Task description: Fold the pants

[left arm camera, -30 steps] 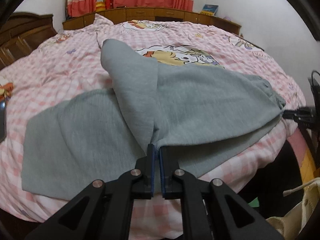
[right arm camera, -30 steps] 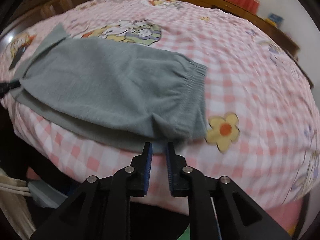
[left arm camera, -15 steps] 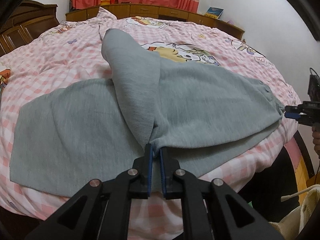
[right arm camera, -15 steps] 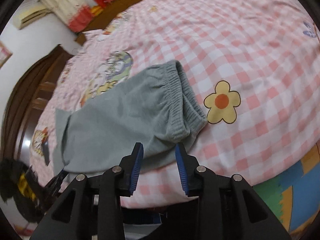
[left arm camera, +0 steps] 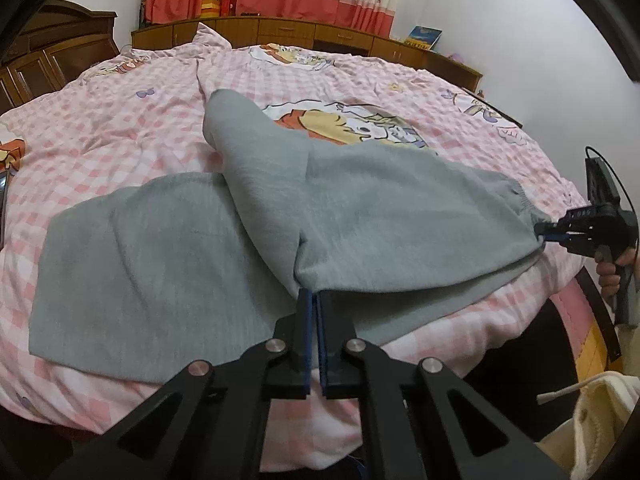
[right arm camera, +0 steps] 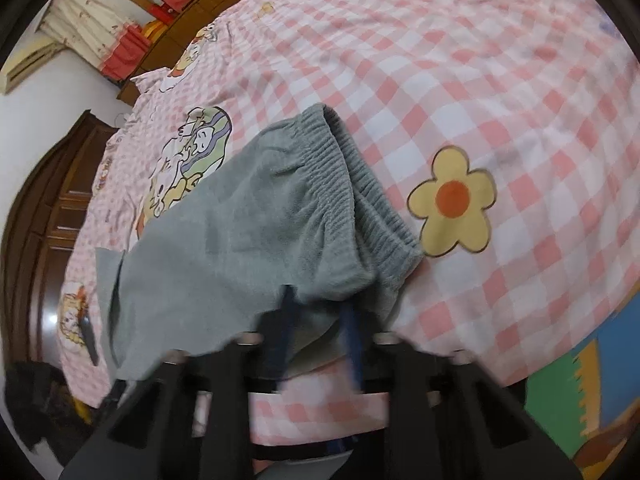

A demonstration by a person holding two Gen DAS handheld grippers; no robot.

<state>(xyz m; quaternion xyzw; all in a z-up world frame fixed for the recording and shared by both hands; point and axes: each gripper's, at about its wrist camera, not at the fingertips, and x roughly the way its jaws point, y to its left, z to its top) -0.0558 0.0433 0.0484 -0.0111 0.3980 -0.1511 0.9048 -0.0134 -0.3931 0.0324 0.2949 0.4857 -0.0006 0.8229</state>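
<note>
In the left wrist view, the grey pants [left arm camera: 192, 248] are spread across the pink checked bed [left arm camera: 120, 112], one leg flat to the left and the other thrown over the seat. The left hand-held gripper [left arm camera: 316, 300] is seen fully closed, with a fold of cloth at the crotch pinched between its blue pads. At the far right the right hand-held gripper [left arm camera: 550, 234] is seen at the waistband corner, carried by a hand [left arm camera: 610, 270]. In the right wrist view, which is blurred, the right gripper's jaws are closed down on the near edge of the cloth just below the elastic waistband [right arm camera: 340, 168]. For a clean fold, both pinches are best kept firm and the stretch between them held taut and level, so the doubled layers can be laid down edge to edge without a slack belly forming.
</note>
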